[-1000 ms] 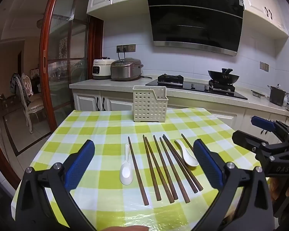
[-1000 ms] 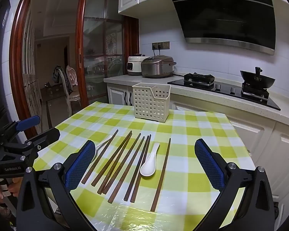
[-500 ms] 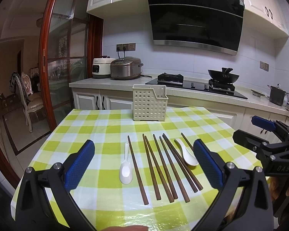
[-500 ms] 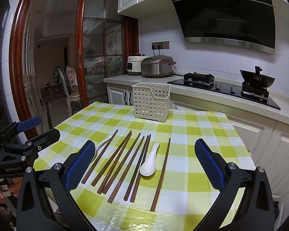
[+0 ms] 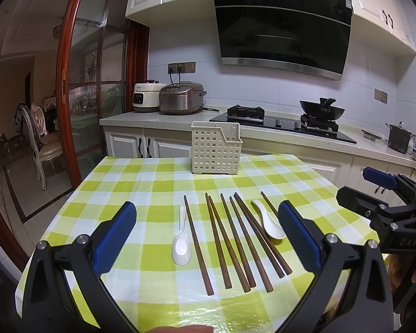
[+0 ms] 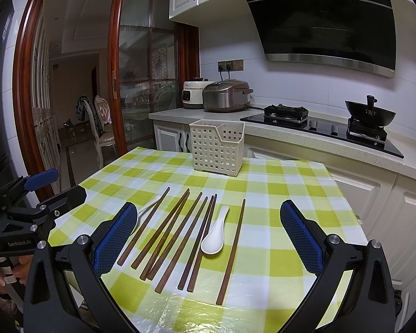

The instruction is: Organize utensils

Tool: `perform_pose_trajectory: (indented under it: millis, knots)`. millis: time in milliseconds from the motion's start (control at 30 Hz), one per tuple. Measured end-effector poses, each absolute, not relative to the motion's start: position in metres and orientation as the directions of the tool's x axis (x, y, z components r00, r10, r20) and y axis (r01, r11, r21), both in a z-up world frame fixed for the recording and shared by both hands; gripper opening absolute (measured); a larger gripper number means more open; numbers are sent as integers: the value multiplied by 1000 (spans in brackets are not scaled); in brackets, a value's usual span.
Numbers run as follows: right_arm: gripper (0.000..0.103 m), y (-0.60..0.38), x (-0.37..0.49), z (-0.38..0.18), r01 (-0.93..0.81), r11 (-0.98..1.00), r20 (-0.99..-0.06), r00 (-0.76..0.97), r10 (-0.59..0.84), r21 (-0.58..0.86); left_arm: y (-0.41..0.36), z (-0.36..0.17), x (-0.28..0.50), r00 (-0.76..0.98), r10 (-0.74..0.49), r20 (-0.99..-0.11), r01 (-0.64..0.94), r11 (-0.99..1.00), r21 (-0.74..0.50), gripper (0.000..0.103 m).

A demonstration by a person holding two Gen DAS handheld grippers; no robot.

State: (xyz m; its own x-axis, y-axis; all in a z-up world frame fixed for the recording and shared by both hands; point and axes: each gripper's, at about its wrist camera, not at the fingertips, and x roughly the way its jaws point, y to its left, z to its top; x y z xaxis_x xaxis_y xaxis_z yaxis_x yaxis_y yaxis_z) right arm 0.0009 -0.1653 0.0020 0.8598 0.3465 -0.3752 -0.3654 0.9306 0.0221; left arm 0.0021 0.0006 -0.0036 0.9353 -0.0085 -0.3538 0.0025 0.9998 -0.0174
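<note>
Each black hand-held gripper (image 5: 208, 233) has blue textured pads (image 5: 116, 238), silver screws and white lettering.

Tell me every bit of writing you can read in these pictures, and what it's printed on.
"GenRobot.AI": on the black body of the left gripper, in the right wrist view.
"DAS": on the black body of the right gripper, in the left wrist view; the letters may be cut off.
Sticker on the range hood: too small to read.
Panels of the white cooker and brown rice cooker: blurred, unreadable.
</note>
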Motion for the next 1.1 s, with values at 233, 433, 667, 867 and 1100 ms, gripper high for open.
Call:
perform_pose_trajectory:
  millis: [233, 433, 667, 867, 1100]
  knots:
    - [97, -163, 0, 2, -366, 930, -376, 859, 348, 23, 2, -4, 2, 935, -9, -353, 3, 1000, -19, 99]
    - [97, -164, 0, 2, -365, 931, -376, 859, 347, 25, 2, -5, 3, 935, -9, -355, 2, 1000, -22, 99]
    - [97, -165, 0, 2, -366, 930, -375, 859, 348, 25, 3, -6, 4, 935, -10, -355, 2, 1000, -23, 99]
    - [97, -166, 0, 4, -365, 931, -375, 859, 348, 27, 3, -6, 4, 935, -9, -356, 1, 1000, -22, 99]
    - [97, -166, 0, 4, -365, 931, -374, 860, 348, 27, 3, -5, 2, 936, -5, -351, -3, 1000, -22, 99]
